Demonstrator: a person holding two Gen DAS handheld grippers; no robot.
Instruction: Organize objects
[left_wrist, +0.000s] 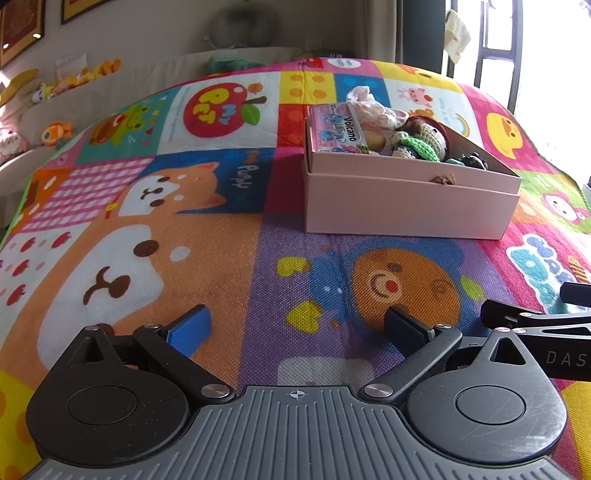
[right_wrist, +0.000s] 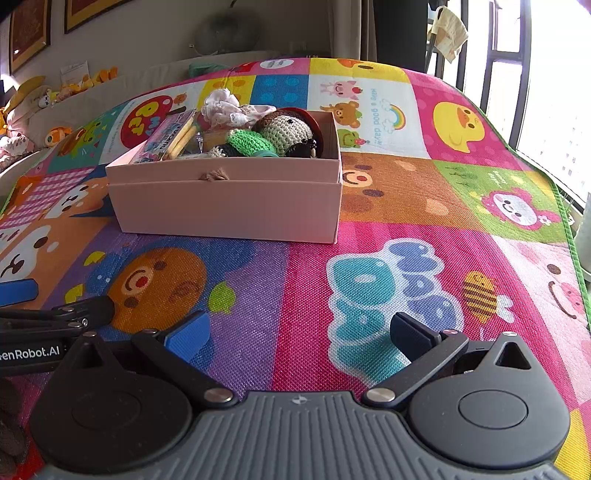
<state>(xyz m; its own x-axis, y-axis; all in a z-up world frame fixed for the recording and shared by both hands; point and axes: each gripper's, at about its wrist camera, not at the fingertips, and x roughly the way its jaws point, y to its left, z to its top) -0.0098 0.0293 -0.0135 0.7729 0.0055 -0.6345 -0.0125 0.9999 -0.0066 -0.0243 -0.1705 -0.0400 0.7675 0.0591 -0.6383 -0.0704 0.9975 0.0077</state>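
A pink cardboard box (left_wrist: 406, 206) (right_wrist: 229, 206) sits on a colourful play mat (left_wrist: 184, 240) (right_wrist: 406, 206). Inside it lie a "Volcano" card pack (left_wrist: 338, 127) (right_wrist: 166, 138), a crocheted doll with a green scarf (left_wrist: 424, 142) (right_wrist: 280, 134), a crumpled pale cloth (left_wrist: 369, 107) (right_wrist: 229, 107) and other small items. My left gripper (left_wrist: 297, 326) is open and empty, low over the mat in front of the box. Likewise open and empty, my right gripper (right_wrist: 299, 334) hovers beside it, to the right. Each gripper's black linkage shows in the other's view.
Behind the mat runs a beige sofa (left_wrist: 110, 92) with plush toys (left_wrist: 85, 75) (right_wrist: 74, 85) on its back. Framed pictures hang on the wall. A window with dark bars (right_wrist: 517, 92) is at the right, by the mat's green edge.
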